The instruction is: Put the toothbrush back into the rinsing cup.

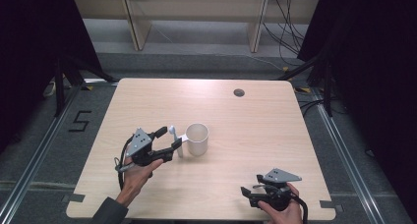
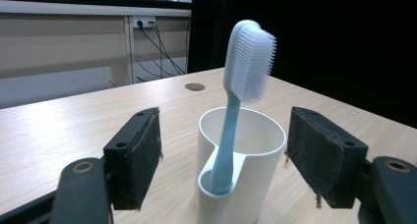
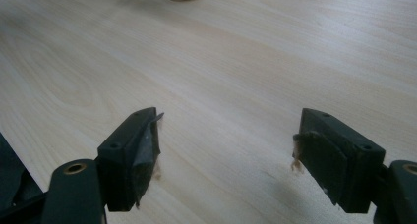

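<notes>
White cylindrical plastic cup (image 2: 246, 160) upright near the middle of the pale wood-grain worktop (image 1: 255, 116), with a light-blue toothbrush (image 2: 241, 91) standing in its front slot, bristled head up. Left gripper (image 1: 166, 138) just beside the cup, jaws apart on either side of it, not touching. Right gripper (image 1: 248, 192) well apart near the front edge, jaws spread over bare wood.
</notes>
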The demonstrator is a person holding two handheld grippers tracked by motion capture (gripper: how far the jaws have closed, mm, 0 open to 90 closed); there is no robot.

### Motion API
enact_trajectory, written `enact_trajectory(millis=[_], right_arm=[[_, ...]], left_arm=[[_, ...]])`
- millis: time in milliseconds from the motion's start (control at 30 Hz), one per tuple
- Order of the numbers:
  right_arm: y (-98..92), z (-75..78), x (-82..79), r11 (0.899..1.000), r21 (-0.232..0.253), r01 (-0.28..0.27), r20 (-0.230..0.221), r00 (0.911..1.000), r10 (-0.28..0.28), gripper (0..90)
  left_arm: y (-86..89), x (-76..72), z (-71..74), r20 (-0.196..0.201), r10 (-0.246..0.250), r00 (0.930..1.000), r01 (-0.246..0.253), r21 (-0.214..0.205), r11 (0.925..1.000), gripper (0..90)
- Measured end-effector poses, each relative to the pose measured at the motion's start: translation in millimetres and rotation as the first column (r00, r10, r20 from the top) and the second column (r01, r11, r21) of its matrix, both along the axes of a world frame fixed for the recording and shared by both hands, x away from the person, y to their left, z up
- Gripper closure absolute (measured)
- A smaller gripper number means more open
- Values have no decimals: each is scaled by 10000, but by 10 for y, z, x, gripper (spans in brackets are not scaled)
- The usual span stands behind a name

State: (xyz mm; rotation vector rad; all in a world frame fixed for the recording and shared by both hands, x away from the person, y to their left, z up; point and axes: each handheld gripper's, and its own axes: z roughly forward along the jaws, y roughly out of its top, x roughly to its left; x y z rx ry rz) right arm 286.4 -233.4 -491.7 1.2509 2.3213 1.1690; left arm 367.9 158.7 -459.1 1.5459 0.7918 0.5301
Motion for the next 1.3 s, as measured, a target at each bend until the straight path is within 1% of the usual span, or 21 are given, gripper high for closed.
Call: enact_trajectory(millis=[67,100,133,167,267,300,333,367,400,500,533,600,667,800,833,867,933,1033,1200,1233,1300], right_arm=[[0,-1,0,10000,-5,4,-10,10000,-4,250],[5,-3,0,10000,87,-25,-61,10000,26,249],[6,-3,-1,9999,103,-24,-74,10000,25,250],[-1,0,1,10000,-9,-3,10,10000,3,250],[0,0,1,10000,-3,-2,6,10000,2,250],[12,0,-10,9998,154,85,-191,9998,-82,250],[15,-3,-11,9997,236,79,-215,9997,-74,250],[11,-4,-7,9998,184,59,-155,9999,-56,250],[-1,-4,3,10000,16,-5,45,10000,5,249],[-2,-2,3,10000,-10,-12,79,10000,12,250],[-1,-3,3,10000,-8,-5,61,10000,5,249],[-1,-3,3,10000,0,-3,71,10000,3,250],[-1,-2,2,10000,-3,2,71,10000,-2,250],[-1,-3,3,10000,-5,5,71,10000,-5,250],[-1,-3,3,10000,-12,6,75,10000,-6,250],[0,-2,0,10000,22,8,4,10000,-8,250],[-2,-2,4,10000,-17,-13,54,10000,13,250],[-1,-2,3,10000,-2,-15,34,10000,15,250],[0,-5,4,10000,40,-16,32,10000,16,250],[14,-4,-9,9998,208,75,-189,9998,-71,250],[-1,-3,3,10000,-1,-20,26,10000,20,250]], left_arm=[[8,-23,11,-92,9,10000,-9,56,10000,272],[8,-21,9,-24,-90,10000,90,-12,10000,271],[17,-35,19,-137,-50,9999,52,138,9999,268],[20,-39,18,-160,-77,9998,79,132,9999,265],[29,-58,18,-272,-158,9995,164,210,9996,263],[31,-65,19,-336,-169,9993,177,233,9996,262],[36,-72,21,-389,-175,9991,185,268,9995,260],[40,-79,22,-425,-187,9989,197,225,9996,258],[44,-85,24,-441,-204,9988,212,193,9996,256],[64,-105,34,-514,-239,9984,253,260,9993,255],[67,-103,30,-484,-333,9983,342,186,9992,252],[82,-124,42,-592,-266,9979,289,370,9989,251],[89,-129,38,-586,-383,9975,401,294,9988,250],[112,-174,51,-745,-406,9964,438,420,9982,245],[118,-185,54,-745,-430,9963,467,485,9977,243],[117,-188,47,-664,-517,9965,544,403,9977,243],[131,-215,59,-725,-447,9964,489,576,9971,243],[147,-236,63,-736,-465,9962,504,529,9973,243],[164,-270,65,-839,-527,9951,581,631,9963,240],[166,-276,64,-845,-542,9950,597,649,9961,240],[166,-283,53,-843,-641,9944,689,543,9961,238]])
